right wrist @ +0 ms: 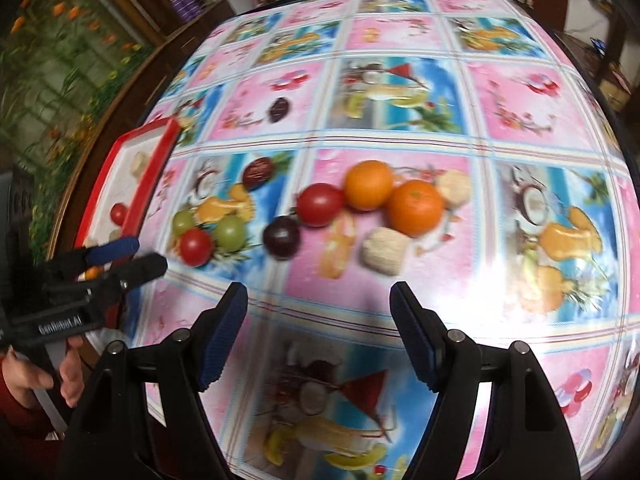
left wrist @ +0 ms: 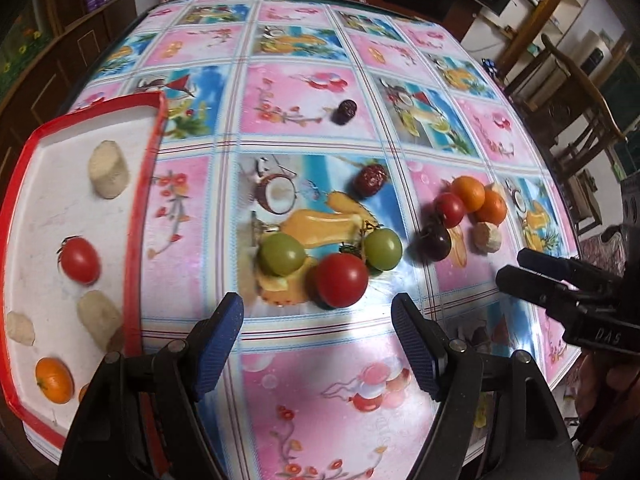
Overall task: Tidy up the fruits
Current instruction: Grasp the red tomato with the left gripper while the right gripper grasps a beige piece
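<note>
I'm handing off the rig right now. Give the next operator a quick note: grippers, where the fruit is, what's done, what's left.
Left hand-held gripper: open, empty, above the red tomato and two green fruits.
Right hand-held gripper: open, empty, near the oranges.
Done: the red-rimmed tray holds a tomato, an orange and several pale pieces.
Left: fruit loose on the tablecloth, including a dark plum, two dates and two pale pieces.

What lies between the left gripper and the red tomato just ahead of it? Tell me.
Nothing. In the left wrist view, only bare patterned tablecloth lies between the open left gripper and the red tomato.
</note>
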